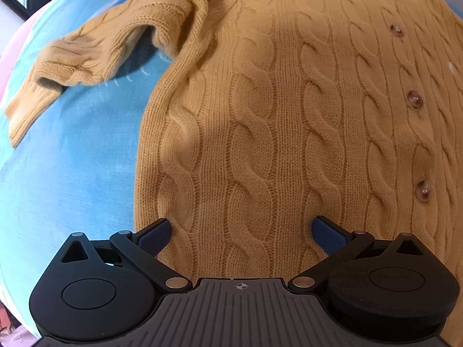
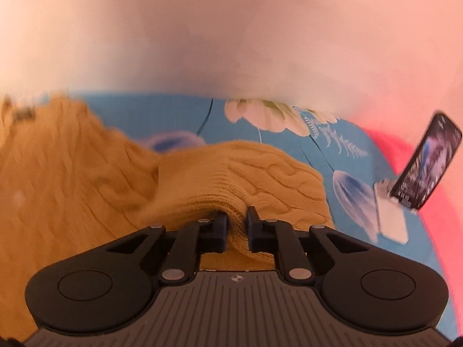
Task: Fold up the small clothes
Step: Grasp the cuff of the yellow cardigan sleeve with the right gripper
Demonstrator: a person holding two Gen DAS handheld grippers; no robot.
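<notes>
Mustard cardigan (image 1: pixel 275 121) flat on blue sheet (image 1: pixel 72 173), left gripper (image 1: pixel 242 231) spread wide over its hem, right gripper (image 2: pixel 236 225) pinching its sleeve (image 2: pixel 246 173), phone (image 2: pixel 425 170) beyond sleeve

Left wrist: close, straight down on cardigan (image 1: pixel 275 121). Right wrist: oblique, close. Both share cardigan.
</notes>
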